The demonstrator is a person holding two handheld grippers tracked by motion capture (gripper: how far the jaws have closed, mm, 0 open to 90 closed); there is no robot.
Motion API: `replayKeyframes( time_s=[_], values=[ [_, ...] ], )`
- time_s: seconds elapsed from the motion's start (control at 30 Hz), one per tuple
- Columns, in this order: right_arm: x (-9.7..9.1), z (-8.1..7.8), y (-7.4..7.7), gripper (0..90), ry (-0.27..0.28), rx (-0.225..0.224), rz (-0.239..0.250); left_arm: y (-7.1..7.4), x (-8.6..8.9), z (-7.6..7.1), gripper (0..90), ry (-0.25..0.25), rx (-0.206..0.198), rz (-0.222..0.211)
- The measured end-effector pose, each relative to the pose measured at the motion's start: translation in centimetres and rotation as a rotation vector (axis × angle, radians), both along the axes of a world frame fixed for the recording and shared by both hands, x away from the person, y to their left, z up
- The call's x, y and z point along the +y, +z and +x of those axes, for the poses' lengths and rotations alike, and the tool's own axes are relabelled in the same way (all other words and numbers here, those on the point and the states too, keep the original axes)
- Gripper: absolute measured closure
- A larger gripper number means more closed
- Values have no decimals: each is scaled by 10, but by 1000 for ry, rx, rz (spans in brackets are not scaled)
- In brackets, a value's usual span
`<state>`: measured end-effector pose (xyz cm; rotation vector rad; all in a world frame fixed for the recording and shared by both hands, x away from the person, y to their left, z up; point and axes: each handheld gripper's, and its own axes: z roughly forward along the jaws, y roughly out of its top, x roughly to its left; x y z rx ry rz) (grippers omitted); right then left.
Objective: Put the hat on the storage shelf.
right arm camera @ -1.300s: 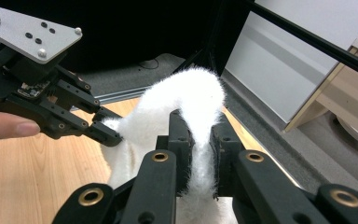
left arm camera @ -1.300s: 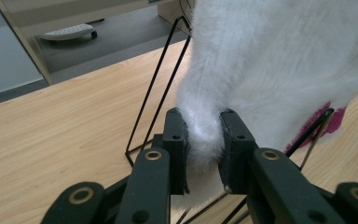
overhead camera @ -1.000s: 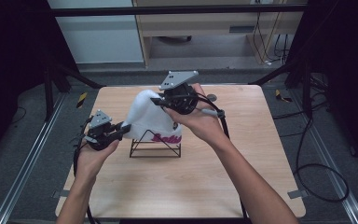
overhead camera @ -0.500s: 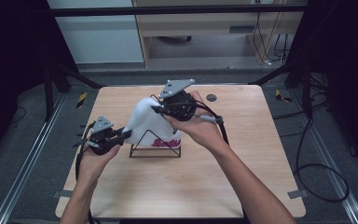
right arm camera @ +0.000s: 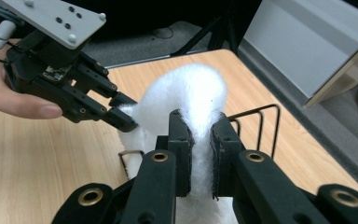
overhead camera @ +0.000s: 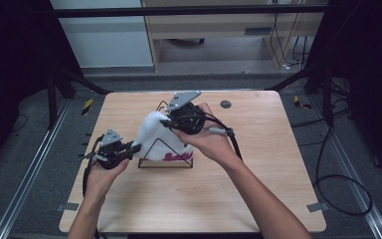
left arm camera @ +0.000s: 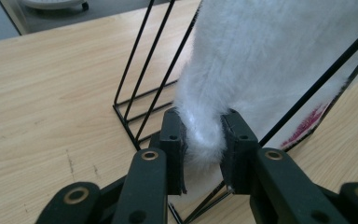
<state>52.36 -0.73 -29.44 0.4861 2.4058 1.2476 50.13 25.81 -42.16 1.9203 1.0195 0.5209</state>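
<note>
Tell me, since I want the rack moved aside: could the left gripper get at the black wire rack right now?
Probably not: the left gripper is shut on the white fluffy cloth, though the wire rack stands right beside it.

A white fluffy cloth (overhead camera: 156, 135) is seen draped over a black wire rack (overhead camera: 165, 155) near the middle of the wooden counter (overhead camera: 258, 179). The cloth is soft and fuzzy, with pink lettering along its lower edge; the lettering cannot be read. Its upper fold is raised into a rounded hump above the rack, while the rest hangs down on the rack's slanted side. One lower corner of the cloth (left arm camera: 200, 135) is pulled out to the side, just in front of the rack's upright wires. The rack (left arm camera: 140, 93) is stood upright on the counter, its thin wire dividers showing beside the cloth.
</note>
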Motion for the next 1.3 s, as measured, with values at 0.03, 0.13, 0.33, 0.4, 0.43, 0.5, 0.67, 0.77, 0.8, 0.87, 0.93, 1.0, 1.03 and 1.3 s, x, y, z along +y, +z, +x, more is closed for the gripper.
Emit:
replayKeyframes(
  time_s=[0.03, 0.13, 0.33, 0.4, 0.43, 0.5, 0.67, 0.77, 0.8, 0.87, 0.93, 1.0, 1.03, 1.3],
  values=[
    [1, 0, -2, 816, 0, 3, -5, -2, 1, 0, 724, 0, 6, 0],
    [4, 0, -6, 817, -4, 9, -26, -8, 3, -1, 724, 1, 13, -5],
    [10, 0, -13, 817, -3, 27, -38, -9, 6, -1, 732, 6, 13, 5],
    [12, 1, -15, 817, -1, 29, -46, -9, 8, -2, 737, 7, 13, 6],
    [12, 2, -16, 817, -2, 33, -48, -9, 9, -2, 742, 10, 12, 3],
    [13, 2, -18, 818, -5, 36, -46, -10, 10, -2, 746, 14, 15, 5],
    [16, 3, -22, 818, -2, 45, -46, -15, 14, -3, 747, 18, 28, 4],
    [18, 3, -23, 818, 1, 49, -42, -15, 17, -4, 747, 23, 29, 3],
    [18, 3, -23, 817, -1, 53, -42, -15, 18, -5, 747, 27, 29, 2],
    [21, 2, -26, 814, 2, 53, -53, -15, 19, -5, 739, 33, 28, 1],
    [21, 2, -28, 813, -3, 60, -59, -14, 21, -6, 728, 38, 27, 5],
    [20, 2, -28, 813, -2, 60, -62, -13, 23, -8, 722, 44, 27, 11],
    [19, 2, -28, 811, -4, 60, -61, -13, 24, -9, 718, 46, 24, 12],
    [14, 2, -28, 692, -17, 69, -57, -13, 34, -12, 525, 99, 28, 63]
  ],
)
